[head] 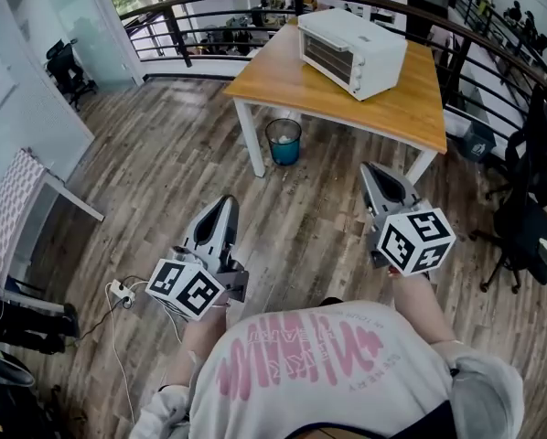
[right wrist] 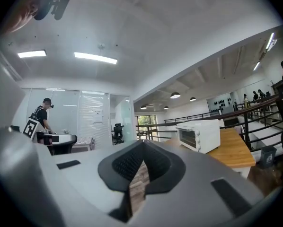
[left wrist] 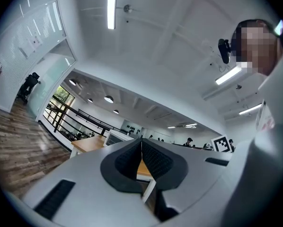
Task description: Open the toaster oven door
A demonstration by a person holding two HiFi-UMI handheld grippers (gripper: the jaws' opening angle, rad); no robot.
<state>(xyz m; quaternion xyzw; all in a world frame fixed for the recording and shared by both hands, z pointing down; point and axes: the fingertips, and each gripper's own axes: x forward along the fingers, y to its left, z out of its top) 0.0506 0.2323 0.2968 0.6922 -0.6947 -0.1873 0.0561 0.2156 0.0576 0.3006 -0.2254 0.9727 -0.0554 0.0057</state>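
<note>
A white toaster oven (head: 351, 51) stands on the far part of a wooden table (head: 402, 108), its glass door closed and facing front-left. Both grippers hang low over the wooden floor, well short of the table. My left gripper (head: 225, 203) is shut with nothing in it. My right gripper (head: 369, 169) is also shut and empty. In the right gripper view the toaster oven (right wrist: 198, 135) sits far ahead to the right of the shut right gripper (right wrist: 143, 144). The left gripper view shows the shut left gripper (left wrist: 141, 141), with the toaster oven (left wrist: 117, 137) small just left of it.
A blue bin (head: 284, 141) stands under the table by its white leg. A black railing (head: 209, 16) runs behind and to the right of the table. Black office chairs (head: 530, 218) stand at the right. A white desk (head: 36, 190) and a power strip (head: 120, 291) lie at the left.
</note>
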